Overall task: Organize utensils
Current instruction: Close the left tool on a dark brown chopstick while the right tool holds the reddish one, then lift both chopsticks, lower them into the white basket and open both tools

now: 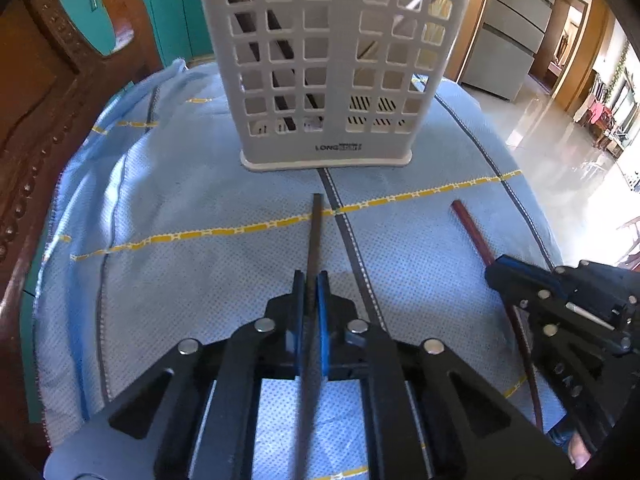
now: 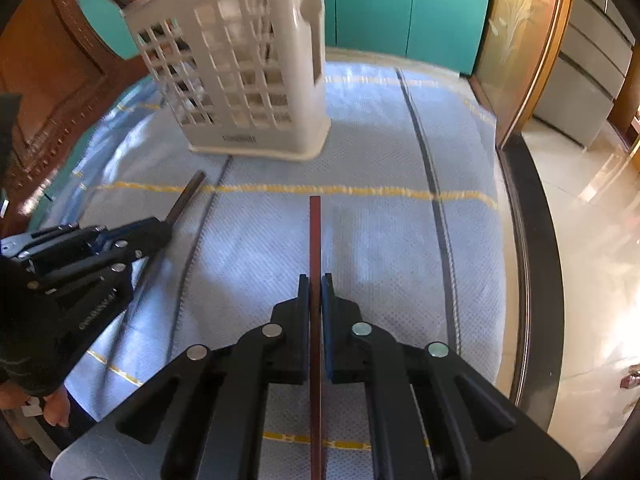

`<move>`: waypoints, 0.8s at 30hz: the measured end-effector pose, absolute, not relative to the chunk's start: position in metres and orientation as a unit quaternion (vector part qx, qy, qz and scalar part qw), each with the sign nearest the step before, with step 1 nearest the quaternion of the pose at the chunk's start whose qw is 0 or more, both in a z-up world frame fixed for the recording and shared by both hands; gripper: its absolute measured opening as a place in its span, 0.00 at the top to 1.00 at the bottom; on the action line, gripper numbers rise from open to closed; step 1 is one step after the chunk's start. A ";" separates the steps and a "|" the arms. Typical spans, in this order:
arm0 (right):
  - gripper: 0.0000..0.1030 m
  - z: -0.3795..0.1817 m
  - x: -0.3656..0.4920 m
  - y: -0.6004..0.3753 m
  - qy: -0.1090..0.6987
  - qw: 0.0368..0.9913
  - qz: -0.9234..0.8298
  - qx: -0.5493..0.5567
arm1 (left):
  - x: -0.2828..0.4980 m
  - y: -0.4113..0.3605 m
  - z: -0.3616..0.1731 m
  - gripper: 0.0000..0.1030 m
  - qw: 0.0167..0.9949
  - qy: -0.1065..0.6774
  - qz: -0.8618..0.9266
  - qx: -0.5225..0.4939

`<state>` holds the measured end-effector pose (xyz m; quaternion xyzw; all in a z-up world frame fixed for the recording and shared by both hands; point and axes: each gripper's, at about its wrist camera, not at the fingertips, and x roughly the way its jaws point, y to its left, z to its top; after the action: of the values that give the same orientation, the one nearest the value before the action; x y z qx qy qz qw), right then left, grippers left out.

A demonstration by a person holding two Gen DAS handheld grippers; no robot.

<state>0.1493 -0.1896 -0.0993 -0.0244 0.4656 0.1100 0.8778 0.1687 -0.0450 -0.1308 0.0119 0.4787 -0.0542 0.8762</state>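
I have the left gripper clamped on a dark chopstick, whose tip points toward the white slotted holder standing on the blue cloth over the counter. Right of that, my right gripper is pinched tight on a red-brown chopstick, its tip short of the holder's right corner.

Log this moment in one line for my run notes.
left gripper: shut on dark chopstick | right gripper: shut on red chopstick | white slotted plastic holder: upright
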 end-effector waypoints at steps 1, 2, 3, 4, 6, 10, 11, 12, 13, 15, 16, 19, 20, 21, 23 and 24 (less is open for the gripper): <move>0.94 -0.092 0.146 -0.190 0.452 0.884 0.114 -0.023 | 0.167 -0.044 -0.127 0.93 0.878 0.475 -0.055 0.011; 0.94 -0.086 0.144 -0.191 0.443 0.889 0.117 -0.021 | 0.165 -0.042 -0.123 0.94 0.881 0.469 -0.056 0.010; 0.94 -0.079 0.141 -0.193 0.431 0.894 0.122 -0.017 | 0.163 -0.041 -0.119 0.94 0.885 0.463 -0.055 0.011; 0.94 -0.070 0.136 -0.195 0.419 0.899 0.128 -0.013 | 0.160 -0.040 -0.114 0.94 0.888 0.455 -0.055 0.010; 0.94 -0.053 0.129 -0.200 0.400 0.906 0.140 -0.001 | 0.153 -0.038 -0.100 0.94 0.898 0.436 -0.057 0.008; 0.94 -0.007 0.104 -0.216 0.344 0.923 0.173 0.022 | 0.129 -0.032 -0.051 0.94 0.924 0.375 -0.073 -0.004; 0.94 0.009 0.097 -0.221 0.327 0.927 0.180 0.030 | 0.123 -0.029 -0.039 0.94 0.929 0.362 -0.078 -0.007; 0.94 0.021 0.093 -0.225 0.316 0.930 0.185 0.037 | 0.113 -0.025 -0.021 0.94 0.935 0.343 -0.085 -0.012; 0.94 0.034 0.090 -0.228 0.303 0.933 0.190 0.045 | 0.105 -0.022 -0.005 0.94 0.941 0.325 -0.090 -0.015; 0.94 0.069 0.086 -0.234 0.265 0.943 0.193 0.063 | 0.087 -0.014 0.034 0.94 0.955 0.277 -0.101 -0.020; 0.94 0.086 0.088 -0.236 0.246 0.948 0.191 0.071 | 0.082 -0.012 0.050 0.94 0.961 0.258 -0.101 -0.022; 0.94 0.127 0.099 -0.237 0.187 0.960 0.184 0.094 | 0.080 -0.002 0.105 0.94 0.975 0.193 -0.104 -0.035; 0.94 0.140 0.108 -0.237 0.165 0.964 0.180 0.109 | 0.085 0.002 0.126 0.94 0.980 0.167 -0.099 -0.041; 0.94 0.148 0.117 -0.236 0.154 0.965 0.175 0.121 | 0.088 0.003 0.137 0.94 0.982 0.154 -0.096 -0.044; 0.94 0.158 0.138 -0.235 0.135 0.967 0.164 0.138 | 0.107 0.006 0.161 0.94 0.988 0.117 -0.083 -0.056; 0.94 0.158 0.148 -0.232 0.121 0.970 0.156 0.140 | 0.116 0.005 0.165 0.94 0.989 0.109 -0.078 -0.061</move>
<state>0.1478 -0.2317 0.1579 0.1405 0.1213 0.1555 0.9702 0.1164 0.0051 0.1650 -0.0608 0.1085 -0.0783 0.9891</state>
